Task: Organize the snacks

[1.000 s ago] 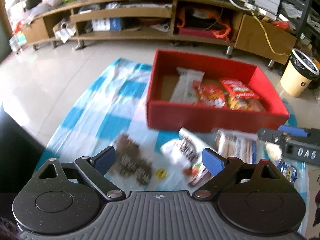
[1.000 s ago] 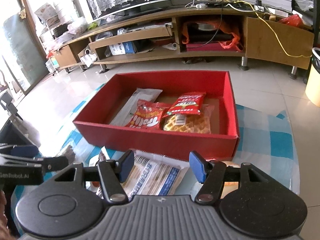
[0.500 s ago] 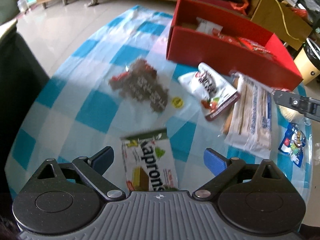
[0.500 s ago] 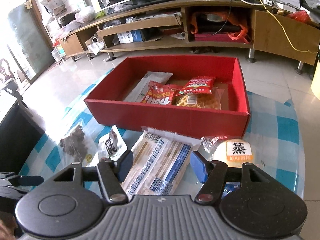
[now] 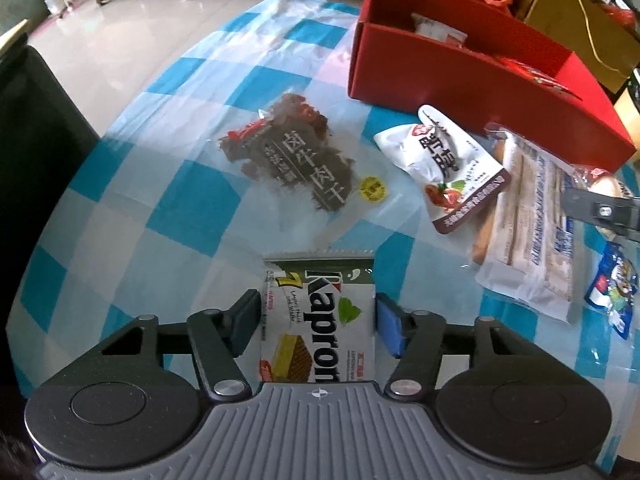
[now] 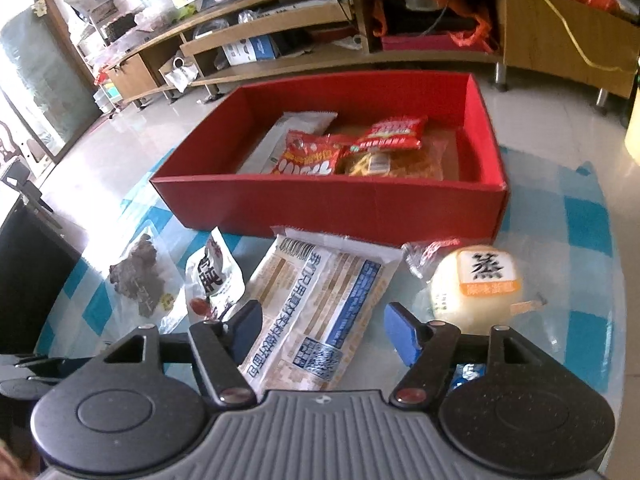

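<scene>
In the left wrist view, the left gripper had just been closing and its pads pressed both sides of the green wafer packet, which lay on the checked tabletop below the beef jerky bag and well short of the red box. In the right wrist view, the right gripper had just been opening and stood apart over the long white bread package, not touching it, with the round bun beside it and the red box beyond, already holding snack bags.
</scene>
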A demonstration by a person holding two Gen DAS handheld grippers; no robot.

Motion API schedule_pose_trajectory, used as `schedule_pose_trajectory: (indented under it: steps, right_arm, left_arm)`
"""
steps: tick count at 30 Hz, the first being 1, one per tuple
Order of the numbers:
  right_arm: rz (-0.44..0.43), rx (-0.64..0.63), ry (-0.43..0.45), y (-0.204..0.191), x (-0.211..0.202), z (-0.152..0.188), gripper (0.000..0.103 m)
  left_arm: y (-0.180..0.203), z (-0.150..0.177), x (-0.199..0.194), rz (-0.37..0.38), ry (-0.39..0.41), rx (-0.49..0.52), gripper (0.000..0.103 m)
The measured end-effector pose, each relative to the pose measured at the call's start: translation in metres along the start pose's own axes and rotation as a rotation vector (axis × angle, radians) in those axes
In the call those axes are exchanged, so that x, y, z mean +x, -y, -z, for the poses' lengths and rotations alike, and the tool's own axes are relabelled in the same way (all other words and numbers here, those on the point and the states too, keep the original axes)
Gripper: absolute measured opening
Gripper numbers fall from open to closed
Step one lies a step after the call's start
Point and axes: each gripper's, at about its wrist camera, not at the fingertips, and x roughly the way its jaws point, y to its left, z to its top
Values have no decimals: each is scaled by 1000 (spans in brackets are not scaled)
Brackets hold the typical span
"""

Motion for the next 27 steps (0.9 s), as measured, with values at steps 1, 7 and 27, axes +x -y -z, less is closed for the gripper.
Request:
schedule_pose_trajectory:
  steps: [1, 7, 27]
  right_arm:
    - [-5, 4, -10, -2, 4, 0, 66]
    - [6, 7, -58, -17, 25, 1, 74]
    - [37, -139, -66, -39, 13, 43, 73]
  left_arm:
    - [0, 0, -1, 2, 0, 2, 66]
    - [0, 2, -3, 24, -3, 20, 66]
    - [5, 13, -7, 67, -28, 79, 71]
